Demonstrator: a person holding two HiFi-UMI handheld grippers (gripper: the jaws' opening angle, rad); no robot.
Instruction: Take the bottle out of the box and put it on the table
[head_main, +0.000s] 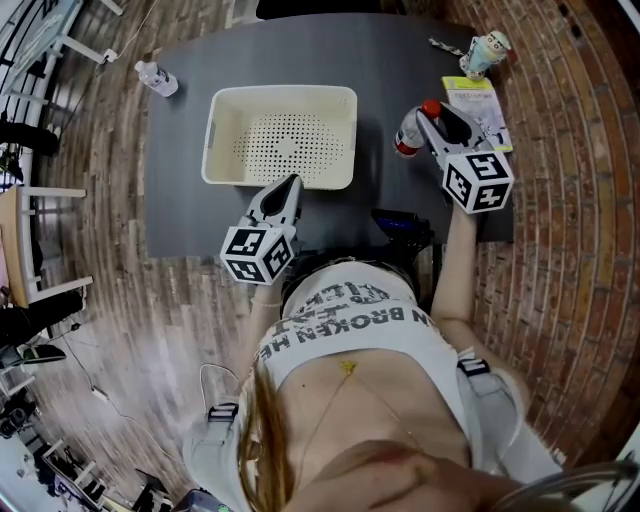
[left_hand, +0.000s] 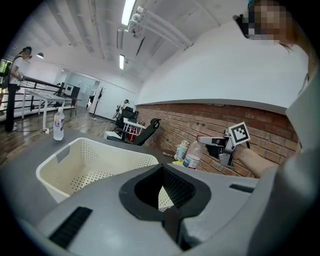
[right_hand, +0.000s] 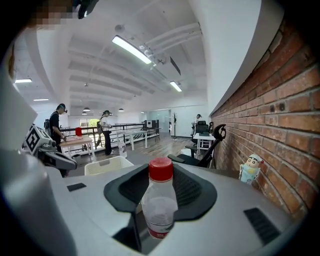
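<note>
A clear plastic bottle (head_main: 408, 134) with a red cap stands upright to the right of the cream perforated box (head_main: 214, 140), over the dark table (head_main: 380, 70). My right gripper (head_main: 421, 120) is shut on it, and in the right gripper view the bottle (right_hand: 159, 202) fills the gap between the jaws. From the left gripper view, the bottle (left_hand: 192, 154) hangs low at the table, and I cannot tell whether its base touches. My left gripper (head_main: 291, 187) hovers at the box's near rim, shut and empty. The box (left_hand: 55, 172) holds nothing.
A second small bottle (head_main: 157, 78) lies at the table's far left corner. A small figurine (head_main: 486, 50) and a yellow sheet (head_main: 470, 96) sit at the far right, close to the held bottle. A brick wall (right_hand: 280, 100) runs along the right.
</note>
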